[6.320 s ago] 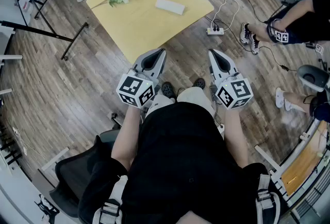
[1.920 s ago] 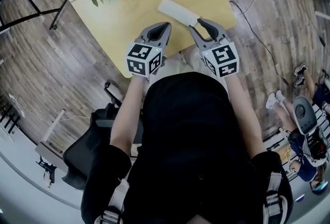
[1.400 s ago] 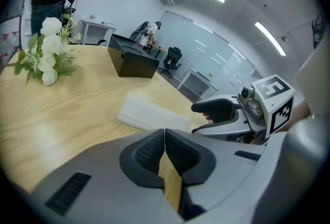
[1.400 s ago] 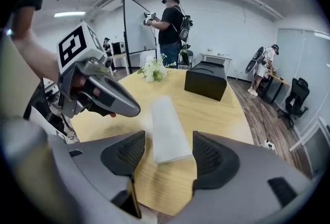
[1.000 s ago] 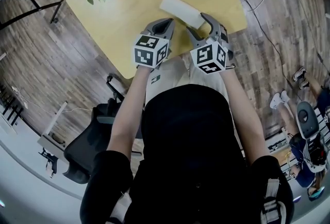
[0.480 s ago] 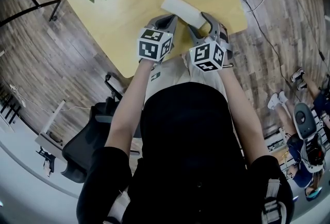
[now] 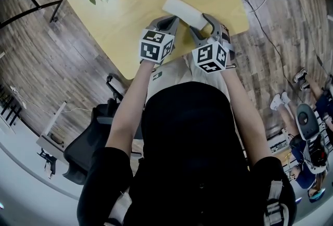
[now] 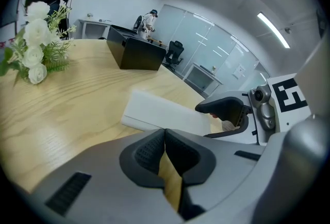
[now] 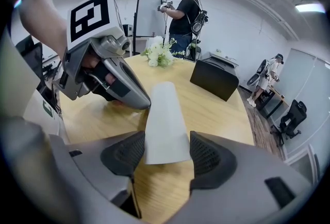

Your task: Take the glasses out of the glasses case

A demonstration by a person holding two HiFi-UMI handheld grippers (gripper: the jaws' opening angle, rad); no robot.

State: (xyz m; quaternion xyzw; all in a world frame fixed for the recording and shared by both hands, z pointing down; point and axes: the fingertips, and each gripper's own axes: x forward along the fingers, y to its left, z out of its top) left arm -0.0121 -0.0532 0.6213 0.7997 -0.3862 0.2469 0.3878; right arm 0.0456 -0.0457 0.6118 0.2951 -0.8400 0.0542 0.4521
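Pale wood table (image 7: 130,22), white glasses case (image 7: 183,10) by near edge, right gripper (image 9: 166,153) jaws apart astride its near end, left gripper (image 8: 165,140) jaws together, empty, just left.

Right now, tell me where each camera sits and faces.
Head view: on the person's head, looking steeply down at the wooden table, glasses case, left gripper and right gripper; arms and torso show.
Left gripper view: on the left gripper, looking along its shut fingers across the table at the case.
Right gripper view: on the right gripper, looking along its open fingers, the case's end between them.
Shared: all show the case; each gripper view shows the other gripper.
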